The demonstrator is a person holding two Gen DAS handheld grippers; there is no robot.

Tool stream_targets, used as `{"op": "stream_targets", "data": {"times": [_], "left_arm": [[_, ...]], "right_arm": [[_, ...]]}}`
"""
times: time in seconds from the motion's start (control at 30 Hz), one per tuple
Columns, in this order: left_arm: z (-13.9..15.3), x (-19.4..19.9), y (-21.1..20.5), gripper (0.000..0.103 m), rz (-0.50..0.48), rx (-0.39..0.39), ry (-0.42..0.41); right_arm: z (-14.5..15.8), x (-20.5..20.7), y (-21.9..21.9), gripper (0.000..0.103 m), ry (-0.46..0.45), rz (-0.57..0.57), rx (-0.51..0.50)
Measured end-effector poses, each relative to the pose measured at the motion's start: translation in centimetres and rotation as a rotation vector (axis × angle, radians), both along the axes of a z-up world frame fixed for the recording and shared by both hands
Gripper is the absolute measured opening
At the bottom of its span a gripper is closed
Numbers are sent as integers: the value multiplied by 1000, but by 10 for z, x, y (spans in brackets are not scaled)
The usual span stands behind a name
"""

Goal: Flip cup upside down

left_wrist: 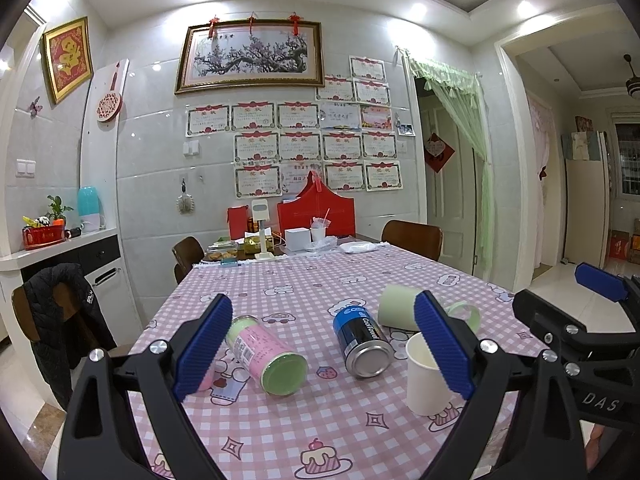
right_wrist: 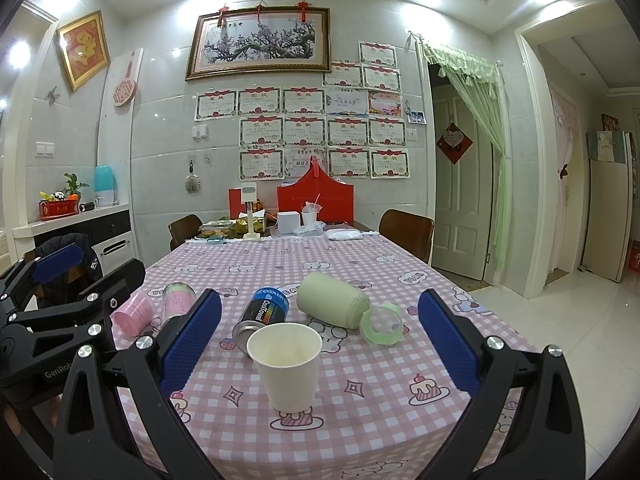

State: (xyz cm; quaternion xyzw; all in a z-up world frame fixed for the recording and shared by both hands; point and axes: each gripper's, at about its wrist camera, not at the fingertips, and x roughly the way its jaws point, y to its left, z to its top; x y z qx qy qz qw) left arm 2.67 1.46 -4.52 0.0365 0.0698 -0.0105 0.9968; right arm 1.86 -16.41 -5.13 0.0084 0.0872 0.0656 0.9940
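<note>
A white paper cup [right_wrist: 287,364] stands upright, mouth up, on the pink checked tablecloth [right_wrist: 360,412]. It sits centred in front of my right gripper [right_wrist: 320,344], which is open and empty, a little short of the cup. In the left wrist view the cup [left_wrist: 422,376] is partly hidden behind the right finger of my left gripper [left_wrist: 324,344], which is open and empty. The right gripper also shows in the left wrist view [left_wrist: 560,300].
A blue can [right_wrist: 262,314], a pale green bottle [right_wrist: 334,300] with a clear green cap [right_wrist: 382,324], and a pink canister [left_wrist: 266,354] lie on their sides behind the cup. Boxes and clutter [right_wrist: 296,220] sit at the table's far end. Chairs [right_wrist: 406,234] flank the table.
</note>
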Motion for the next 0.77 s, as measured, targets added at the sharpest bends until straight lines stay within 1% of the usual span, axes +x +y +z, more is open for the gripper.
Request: {"op": "stream_targets", "data": {"times": [0.5, 0.77], "left_arm": [[-3, 5, -1, 91, 4, 5, 18], [-8, 14, -3, 91, 4, 10, 50]], "right_arm": [[-1, 3, -1, 95, 13, -2, -6], [-5, 12, -4, 95, 36, -7, -4]]}}
